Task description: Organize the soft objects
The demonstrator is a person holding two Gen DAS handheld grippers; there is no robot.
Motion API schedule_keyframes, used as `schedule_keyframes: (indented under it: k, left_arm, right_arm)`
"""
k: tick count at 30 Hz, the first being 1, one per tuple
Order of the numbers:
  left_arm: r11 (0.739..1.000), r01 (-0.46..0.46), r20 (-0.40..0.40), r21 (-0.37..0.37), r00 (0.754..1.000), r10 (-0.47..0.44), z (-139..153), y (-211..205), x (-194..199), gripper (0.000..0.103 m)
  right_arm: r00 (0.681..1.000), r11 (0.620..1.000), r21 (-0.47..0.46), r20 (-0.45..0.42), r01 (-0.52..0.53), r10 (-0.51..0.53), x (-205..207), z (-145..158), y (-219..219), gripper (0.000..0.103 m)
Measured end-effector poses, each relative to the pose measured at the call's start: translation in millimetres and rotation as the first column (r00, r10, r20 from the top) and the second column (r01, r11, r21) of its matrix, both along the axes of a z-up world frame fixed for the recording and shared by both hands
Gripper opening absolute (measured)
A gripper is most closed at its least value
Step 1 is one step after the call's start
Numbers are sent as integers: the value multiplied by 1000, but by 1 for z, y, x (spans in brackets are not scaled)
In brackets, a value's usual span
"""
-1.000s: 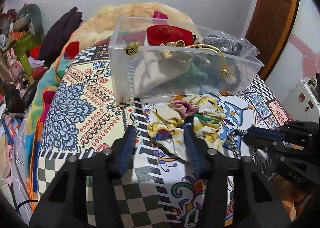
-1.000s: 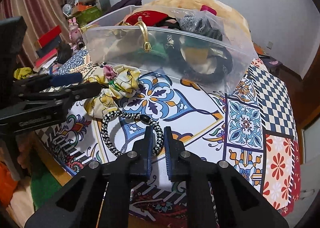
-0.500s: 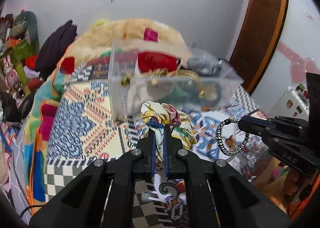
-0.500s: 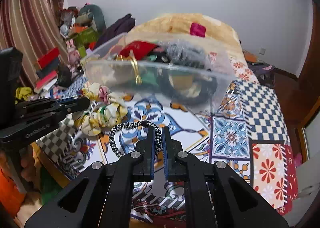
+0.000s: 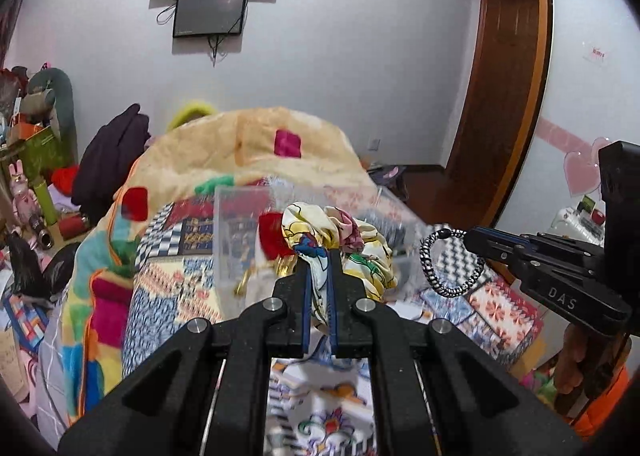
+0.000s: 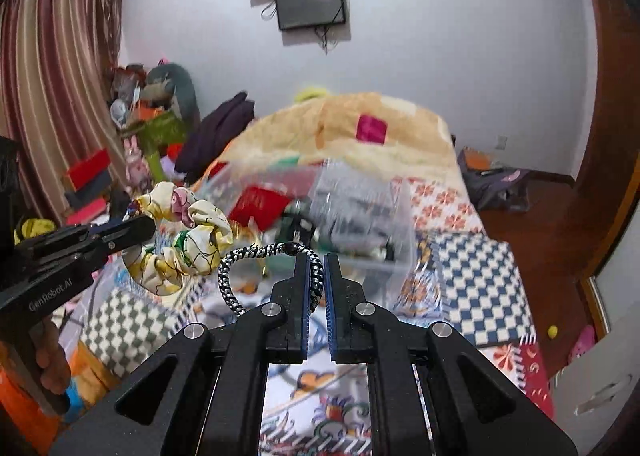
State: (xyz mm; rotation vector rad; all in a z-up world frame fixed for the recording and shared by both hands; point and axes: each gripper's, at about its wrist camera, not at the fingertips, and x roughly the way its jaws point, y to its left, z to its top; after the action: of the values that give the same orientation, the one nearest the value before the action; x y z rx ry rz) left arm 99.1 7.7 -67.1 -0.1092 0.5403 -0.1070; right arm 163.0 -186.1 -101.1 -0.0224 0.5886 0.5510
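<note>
My left gripper [image 5: 319,256] is shut on a yellow floral scrunchie [image 5: 340,240] and holds it up in the air in front of the clear plastic box [image 5: 236,240]. The scrunchie also shows in the right wrist view [image 6: 184,236]. My right gripper [image 6: 316,260] is shut on a black-and-white braided hair tie [image 6: 240,268], lifted above the bed; the tie also shows in the left wrist view [image 5: 448,264]. The clear box [image 6: 360,224] holds several hair accessories, among them a red item [image 6: 256,204].
The patterned bedspread [image 6: 476,276] covers the bed below. A yellow blanket heap [image 5: 256,152] lies behind the box. Clutter and toys [image 6: 148,124] stand at the left by the curtain. A wooden door frame [image 5: 508,96] is at the right.
Both grippers have risen from the bed with their items. The left one closed on the scrunchie and lifted it; the right one lifted the braided hair tie toward the box.
</note>
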Motion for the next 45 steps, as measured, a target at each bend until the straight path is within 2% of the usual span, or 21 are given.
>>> schedule_keyframes:
  k: [6, 9, 15, 25, 27, 29, 30, 31, 32, 33, 34, 40, 45]
  left_arm:
    - [998, -24, 13, -56, 1000, 25, 11, 9, 27, 6]
    - [997, -44, 11, -65, 999, 45, 10, 13, 42, 6]
    - [998, -47, -36, -34, 998, 45, -7, 8, 68, 6]
    - [998, -54, -139, 33, 989, 59, -44, 0, 97, 6]
    - [998, -49, -153, 31, 987, 53, -47, 1, 100, 8]
    - [998, -51, -154, 42, 986, 57, -48, 0, 98, 19]
    - [998, -50, -153, 49, 987, 57, -47, 0, 95, 22]
    - [997, -51, -151, 53, 987, 58, -46, 0, 94, 31]
    - [997, -52, -143, 59, 988, 60, -44, 0, 90, 40]
    - [997, -51, -135, 62, 989, 59, -42, -1, 87, 43]
    - [997, -49, -123, 65, 991, 57, -40, -2, 83, 47]
    - [996, -36, -61, 81, 997, 41, -18, -5, 60, 48]
    - [997, -23, 8, 71, 1000, 22, 8, -11, 39, 48]
  right_arm:
    - [999, 997, 66, 21, 32, -33, 22, 17, -2, 6]
    - [999, 996, 70, 19, 48, -50, 34, 17, 4, 6]
    - [999, 998, 52, -26, 46, -45, 58, 4, 22, 6]
    - [996, 998, -47, -86, 31, -35, 74, -26, 42, 6]
    - [996, 998, -61, -82, 33, -38, 74, -26, 41, 6]
    - [995, 997, -70, -88, 33, -39, 75, -27, 39, 7]
    - [995, 997, -73, -95, 33, -40, 76, -28, 38, 10]
    - [994, 997, -72, -105, 33, -40, 77, -28, 37, 14]
    - [993, 997, -69, -114, 33, -40, 78, -29, 35, 26]
    - [993, 997, -63, -114, 35, -43, 78, -28, 32, 39]
    - [993, 997, -60, -110, 39, -45, 77, -28, 31, 43]
    - [997, 998, -41, -63, 38, -41, 63, -10, 18, 45]
    - [1000, 1000, 8, 8, 30, -30, 43, 19, 5, 45]
